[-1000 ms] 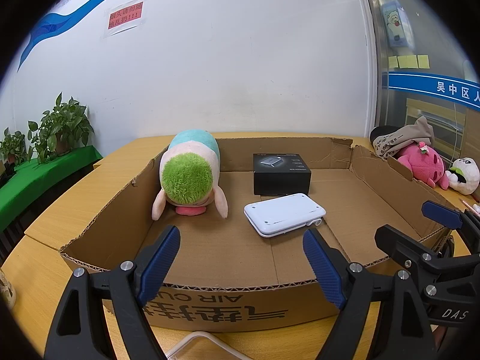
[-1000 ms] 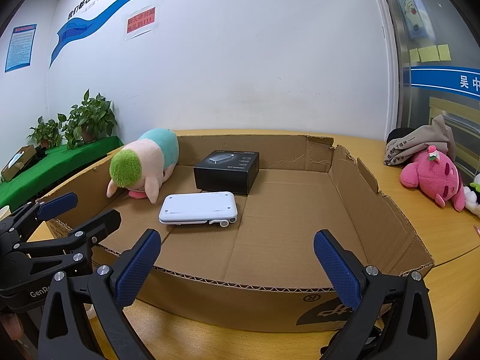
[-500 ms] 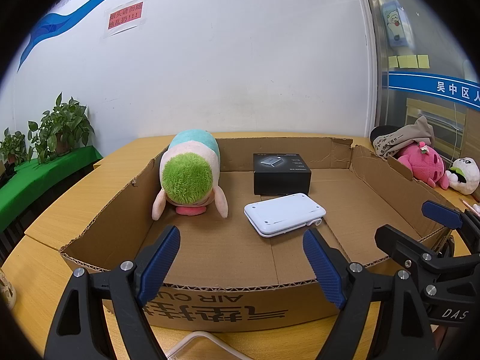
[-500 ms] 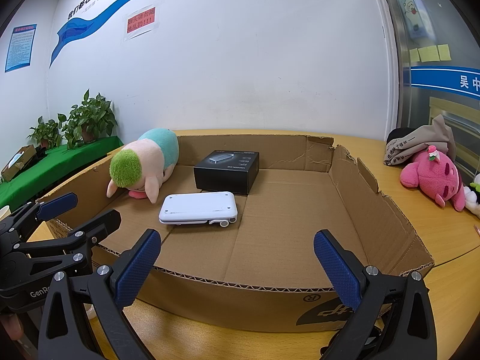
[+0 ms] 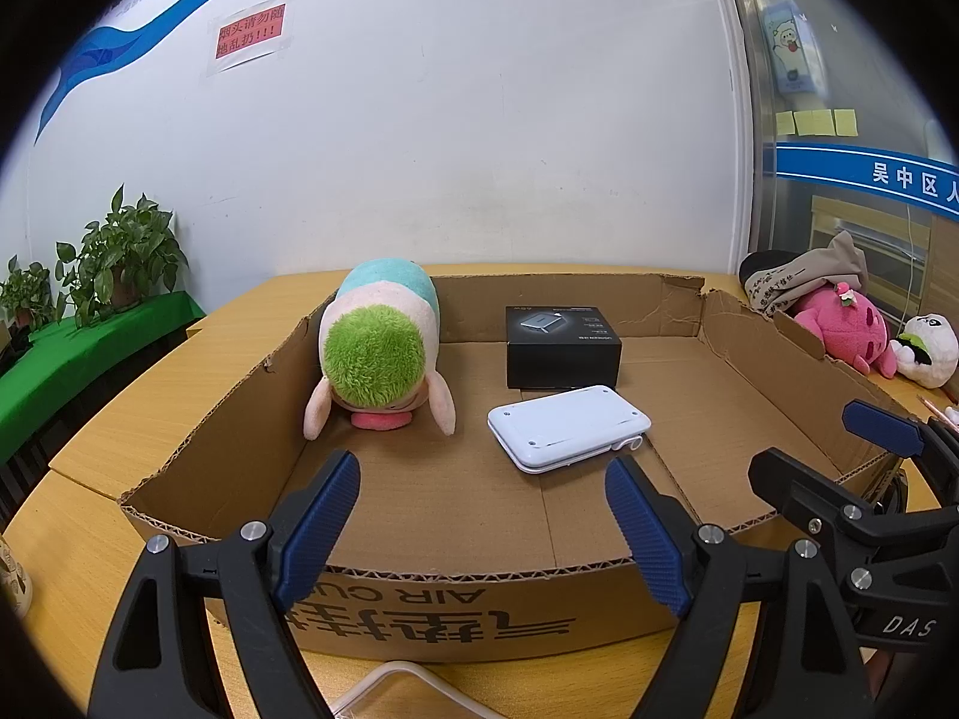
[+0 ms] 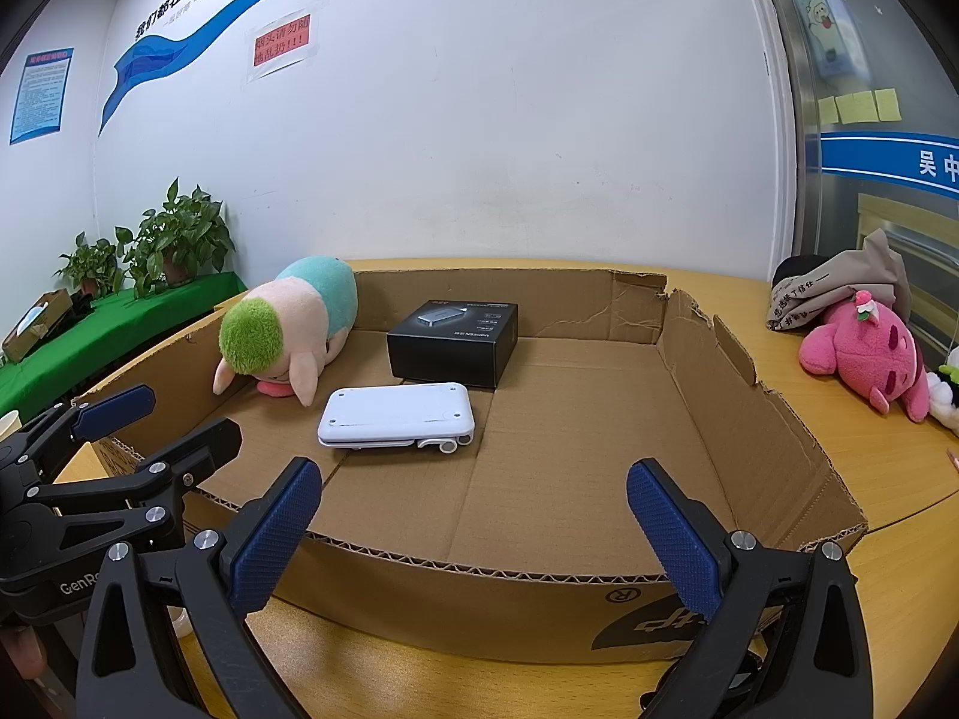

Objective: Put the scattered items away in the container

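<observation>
Plants (image 5: 120, 257) sit at nine o'clock on a green cloth, off the table (image 5: 138, 407). Box (image 5: 455, 587), a low cardboard tray, fills the middle. Inside it, at eleven o'clock, a plush (image 5: 377, 347) with a green head leans on the left wall; at twelve a black carton (image 5: 563, 347) stands near the back wall, and a white device (image 5: 569, 428) lies just in front of it, touching. Left gripper (image 5: 479, 530) hovers at six o'clock over the near wall, jaws spread, nothing between them. Right gripper (image 6: 473, 530) beside it is likewise spread and empty. At three o'clock, outside the box, lie a pink plush (image 5: 845, 329) and a white plush (image 5: 926, 350).
</observation>
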Tool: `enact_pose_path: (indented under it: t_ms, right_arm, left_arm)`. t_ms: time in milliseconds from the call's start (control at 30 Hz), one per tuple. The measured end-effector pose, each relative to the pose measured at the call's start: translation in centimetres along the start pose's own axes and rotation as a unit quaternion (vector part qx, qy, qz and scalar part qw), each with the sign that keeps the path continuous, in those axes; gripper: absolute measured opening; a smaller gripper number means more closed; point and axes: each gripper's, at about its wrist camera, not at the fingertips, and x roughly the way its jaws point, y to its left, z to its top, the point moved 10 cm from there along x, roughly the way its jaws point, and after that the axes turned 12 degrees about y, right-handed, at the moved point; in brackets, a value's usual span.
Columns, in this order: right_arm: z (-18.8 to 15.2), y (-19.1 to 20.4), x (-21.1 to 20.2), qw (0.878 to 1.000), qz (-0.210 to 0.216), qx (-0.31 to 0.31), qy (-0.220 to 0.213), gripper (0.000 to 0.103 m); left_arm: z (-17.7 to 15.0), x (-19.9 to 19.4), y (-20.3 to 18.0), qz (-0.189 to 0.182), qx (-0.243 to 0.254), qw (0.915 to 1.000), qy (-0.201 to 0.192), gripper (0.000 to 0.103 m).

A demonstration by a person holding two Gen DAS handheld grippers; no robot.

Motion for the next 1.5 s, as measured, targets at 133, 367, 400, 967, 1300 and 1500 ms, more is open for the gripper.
enact_pose_path:
  t_ms: [133, 367, 400, 967, 1300, 1500]
  right_arm:
    - [0.0, 0.0, 0.0, 1.0, 0.0, 0.0, 0.0, 0.103]
    - [0.0, 0.0, 0.0, 1.0, 0.0, 0.0, 0.0, 0.103]
    - [0.0, 0.0, 0.0, 1.0, 0.0, 0.0, 0.0, 0.103]
    - [0.0, 0.0, 0.0, 1.0, 0.001, 0.0, 0.0, 0.103]
    - [-1.9, -7.6, -8.7, 0.996, 0.09, -0.009, 0.024, 0.103]
    - [-3.1, -18.1, -7.6, 0.988, 0.116, 0.001, 0.098, 0.103]
  left_arm:
    - [0.0, 0.0, 0.0, 0.0, 0.0, 1.0, 0.0, 0.084]
    - [0.0, 0.0, 0.0, 0.0, 0.0, 1.0, 0.0, 0.084]
    - [0.0, 0.0, 0.0, 0.0, 0.0, 1.0, 0.0, 0.084]
    - [0.1, 0.0, 0.0, 0.0, 0.001, 1.0, 0.0, 0.084]
    - [-1.6, -3.9, -2.0, -0.092, -0.009, 0.9951, 0.034, 0.084]
    - [-4.8, -3.5, -7.1, -0.138, 0.041, 0.9845, 0.1, 0.084]
